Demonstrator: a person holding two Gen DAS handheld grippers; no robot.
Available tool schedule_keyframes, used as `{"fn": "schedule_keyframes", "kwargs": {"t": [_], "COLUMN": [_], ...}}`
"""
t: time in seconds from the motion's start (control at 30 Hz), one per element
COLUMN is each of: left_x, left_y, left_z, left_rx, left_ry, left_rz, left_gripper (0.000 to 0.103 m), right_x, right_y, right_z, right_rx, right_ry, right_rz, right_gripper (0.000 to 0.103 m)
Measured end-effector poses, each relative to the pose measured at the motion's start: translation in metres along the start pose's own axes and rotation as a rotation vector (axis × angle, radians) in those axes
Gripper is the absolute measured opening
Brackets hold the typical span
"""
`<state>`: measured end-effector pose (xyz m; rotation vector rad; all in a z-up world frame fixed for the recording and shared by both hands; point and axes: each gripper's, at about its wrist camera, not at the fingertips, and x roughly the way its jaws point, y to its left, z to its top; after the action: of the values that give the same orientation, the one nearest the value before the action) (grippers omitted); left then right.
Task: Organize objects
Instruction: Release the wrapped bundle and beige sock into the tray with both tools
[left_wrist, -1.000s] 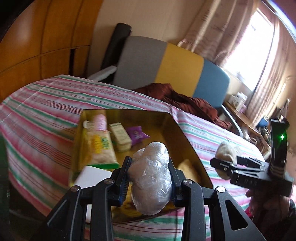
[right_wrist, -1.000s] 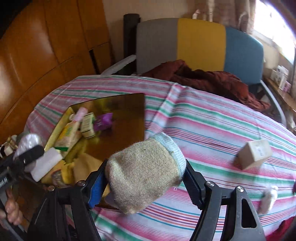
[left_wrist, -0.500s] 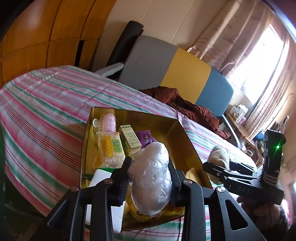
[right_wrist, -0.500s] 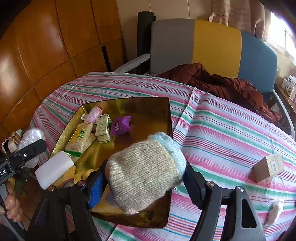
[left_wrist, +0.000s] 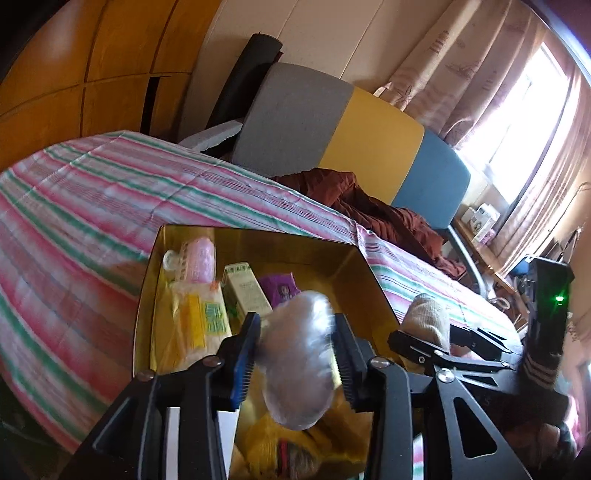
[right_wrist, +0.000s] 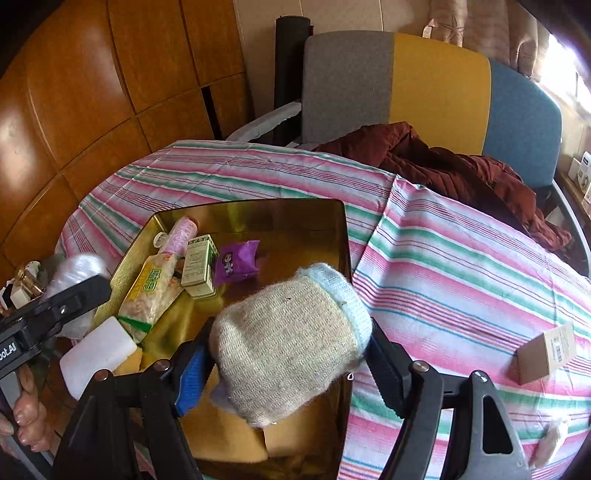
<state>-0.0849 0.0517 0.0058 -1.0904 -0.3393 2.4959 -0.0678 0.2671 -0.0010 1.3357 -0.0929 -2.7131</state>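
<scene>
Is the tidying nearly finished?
Partly. The gold tray already holds a purple packet and other bits. The left gripper holds a plastic bundle, the right gripper a knitted sock. A cardboard box waits on the cloth.

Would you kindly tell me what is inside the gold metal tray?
Gold metal tray holds a pink bottle, green-white carton, purple packet, snack bag, white block. Its near end is hidden by the knitted sock.

A home: curtained window, striped tablecloth, padded chair.
</scene>
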Motion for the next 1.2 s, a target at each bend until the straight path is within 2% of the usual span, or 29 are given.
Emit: {"fn": "schedule_keyframes", "kwargs": {"t": [0.1,0.2,0.47,0.67,1.2], "left_x": [0.015,0.017,0.006,-0.004,-0.032], "left_y": [0.0,0.005,0.015,0.006,-0.019], "left_z": [0.005,0.001,-0.023,-0.03,-0.043], "left_rx": [-0.001,-0.016,-0.014,0.042,0.137], "left_ry": [0.022,0.028,0.033,0.008,-0.048], "left_rz": [0.018,0.048,0.118,0.168,0.206], "left_gripper": [0.063,0.063,0.062,0.063,0.067], "right_x": [0.011,0.019,0.02,0.011,-0.02], "right_y": [0.001,0.002,0.0,0.003,0.017], "right_z": [0.007,0.006,-0.012,-0.018,-0.027], "right_rx": [-0.004,0.002,0.028,0.034,0.026], "right_ry": [0.008,0.023,0.051,0.043,-0.017], "right_rz": [0.004,-0.004,0.001,-0.013,-0.054], "right_gripper": [0.08,0.084,0.084,0.084,0.084]}}
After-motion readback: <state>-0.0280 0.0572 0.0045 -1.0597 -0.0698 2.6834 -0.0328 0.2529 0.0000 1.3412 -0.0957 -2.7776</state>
